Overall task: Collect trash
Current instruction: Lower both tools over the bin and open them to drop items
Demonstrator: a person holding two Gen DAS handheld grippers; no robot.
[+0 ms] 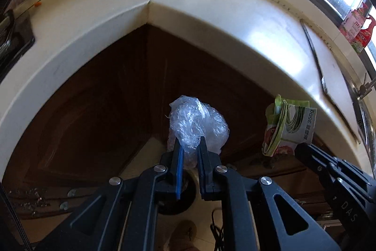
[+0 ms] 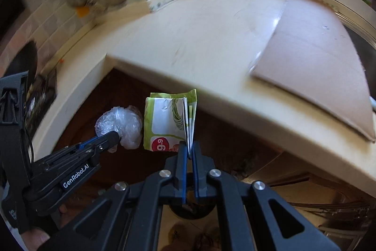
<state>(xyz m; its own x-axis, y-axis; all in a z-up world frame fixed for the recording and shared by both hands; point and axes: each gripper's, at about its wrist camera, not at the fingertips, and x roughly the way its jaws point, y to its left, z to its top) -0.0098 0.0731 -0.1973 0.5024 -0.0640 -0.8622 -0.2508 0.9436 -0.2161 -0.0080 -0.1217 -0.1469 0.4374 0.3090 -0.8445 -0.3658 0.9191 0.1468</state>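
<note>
Your left gripper [image 1: 189, 145] has its jaws pinching a crumpled ball of clear plastic wrap [image 1: 198, 125], and your right gripper [image 2: 189, 147] has its jaws pressed onto the edge of a folded green-and-white food packet [image 2: 170, 120]. Both pieces hang in the air off the front of the cream bench [image 1: 211, 22], before the dark cabinet corner [image 1: 117, 91], the two loads just beside each other.

Both should be very light. The wrap is soft and slick, so it could slide out of a shallow pinch; take it deep into the bundle, as you have it now. The packet is thin and floppy, folded in several layers; gripping across all the layers near the fold should keep it from fanning open.

The wrap looks glossy and wrinkled. The packet shows printed green beans and a red price circle.
</note>
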